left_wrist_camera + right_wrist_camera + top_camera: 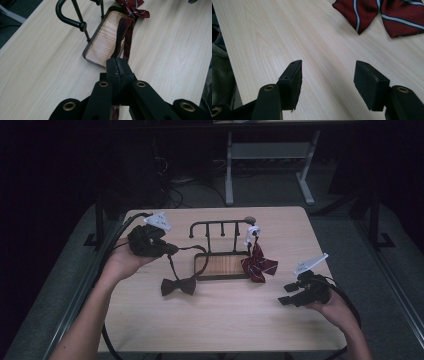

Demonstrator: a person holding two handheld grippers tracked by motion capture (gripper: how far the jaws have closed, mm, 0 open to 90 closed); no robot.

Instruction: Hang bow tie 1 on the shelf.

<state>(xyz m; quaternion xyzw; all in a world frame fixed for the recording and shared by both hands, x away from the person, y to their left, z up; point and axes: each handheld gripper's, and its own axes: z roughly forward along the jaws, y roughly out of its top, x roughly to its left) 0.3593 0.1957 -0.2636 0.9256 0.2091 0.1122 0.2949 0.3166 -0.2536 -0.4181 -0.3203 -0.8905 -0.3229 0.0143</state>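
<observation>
The left tool (167, 249) is pinching the strap (123, 37) of the dark bow tie (178, 286), whose bow lies on the bench (215, 325) left of the rack (220, 251), so hanging it looks only begun. The striped bow tie (259, 266) seems already hung at the rack's right end, though dim light blurs its hook. The right tool (287, 293) rests spread, holding nothing.

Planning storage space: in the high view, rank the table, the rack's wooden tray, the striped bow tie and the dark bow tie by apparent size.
1. table
2. wooden tray
3. striped bow tie and dark bow tie: bows look alike, so unranked.
</observation>
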